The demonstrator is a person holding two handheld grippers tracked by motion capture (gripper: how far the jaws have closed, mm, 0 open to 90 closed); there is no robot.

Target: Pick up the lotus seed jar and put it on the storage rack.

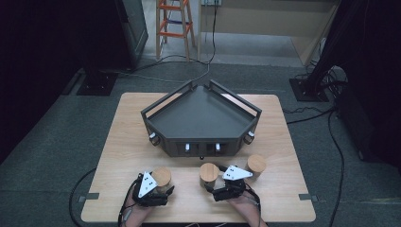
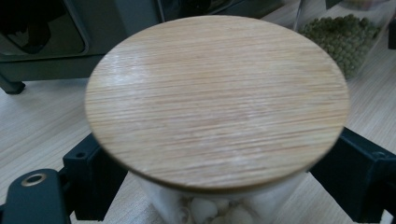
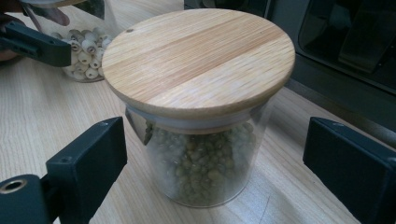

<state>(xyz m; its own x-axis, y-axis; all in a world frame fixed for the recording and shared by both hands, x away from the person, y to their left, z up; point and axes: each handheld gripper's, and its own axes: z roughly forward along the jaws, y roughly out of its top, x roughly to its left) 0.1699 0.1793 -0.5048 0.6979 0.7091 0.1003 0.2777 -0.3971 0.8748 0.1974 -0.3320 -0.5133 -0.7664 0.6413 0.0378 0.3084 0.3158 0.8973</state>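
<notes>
High view sets three lidded jars in a row along the near half of the wooden table (image 1: 283, 142), between the dark five-sided tray (image 1: 201, 116) and the near edge. The left gripper (image 1: 163, 188) sits at the leftmost jar (image 1: 161, 177), toward the near left corner; in the left gripper view its two black jaws press the glass on either side just under the wide wooden lid (image 2: 217, 100), so it is clenched on that jar of pale, rounded pieces. The right gripper (image 1: 213, 189) stands at the middle jar (image 1: 208, 172), close to the middle of the near edge. In the right gripper view the jar of green beans (image 3: 198, 163) stands upright between the jaws, with bare table showing on both sides of the glass, so this gripper is spread wide and touches nothing. A third jar (image 1: 256, 163) stands just beside the right gripper's grey plate, toward the right edge. The tray's front wall lies near behind the jars, leaving only a narrow strip of table there. Open room lies along the left and right edges and in the near right corner, while both grippers sit close to the near edge.
</notes>
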